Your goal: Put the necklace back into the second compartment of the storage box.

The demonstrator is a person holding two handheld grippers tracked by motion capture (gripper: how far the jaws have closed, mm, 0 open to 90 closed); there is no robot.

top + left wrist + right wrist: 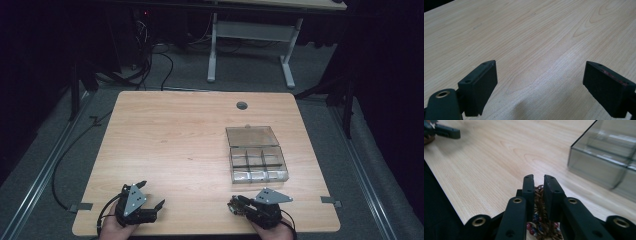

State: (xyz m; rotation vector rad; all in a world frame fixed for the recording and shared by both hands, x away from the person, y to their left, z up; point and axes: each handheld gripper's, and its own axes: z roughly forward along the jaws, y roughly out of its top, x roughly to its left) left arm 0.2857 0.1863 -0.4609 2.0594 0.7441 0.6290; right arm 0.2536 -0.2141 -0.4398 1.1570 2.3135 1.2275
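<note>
The right gripper (539,180) has its jaws pinched narrow on a brown beaded bracelet (539,220), near the table's (165,140) front edge. The clear compartment box (257,162), lid open, sits just beyond at one o'clock from that gripper. The left gripper (540,82) rests with jaws wide and empty. The step looks like carrying; next, lifting toward a compartment and releasing there.

Black grippers (141,206), grey three-cornered plates, brass-ringed screw holes.
</note>
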